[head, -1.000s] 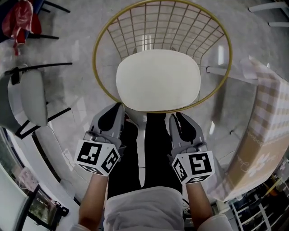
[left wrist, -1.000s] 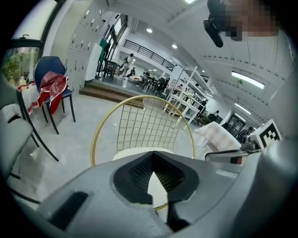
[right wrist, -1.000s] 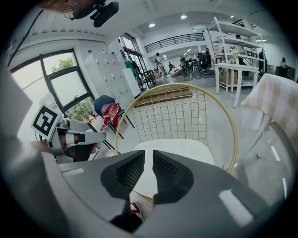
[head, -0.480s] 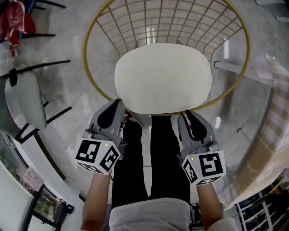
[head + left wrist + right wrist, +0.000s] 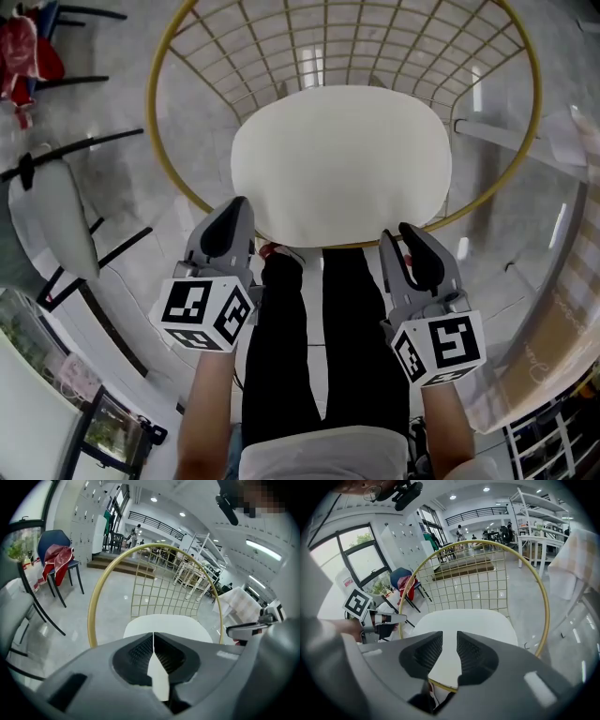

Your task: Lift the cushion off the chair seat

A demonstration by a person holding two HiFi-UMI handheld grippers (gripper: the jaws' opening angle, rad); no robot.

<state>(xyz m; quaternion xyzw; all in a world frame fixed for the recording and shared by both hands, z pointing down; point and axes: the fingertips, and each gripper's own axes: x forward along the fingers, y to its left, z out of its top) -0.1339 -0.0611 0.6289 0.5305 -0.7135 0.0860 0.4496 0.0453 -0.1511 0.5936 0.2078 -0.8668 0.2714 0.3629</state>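
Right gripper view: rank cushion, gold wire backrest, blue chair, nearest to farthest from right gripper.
1. Cushion, directly ahead of the right gripper, whose jaws are opening with nothing between them.
2. Gold wire backrest, behind the cushion.
3. Blue chair, far left, beyond the backrest.

The cushion's (image 5: 341,164) near edge is open from the front; rim (image 5: 152,94) rings it, wire back (image 5: 328,47) blocks behind.
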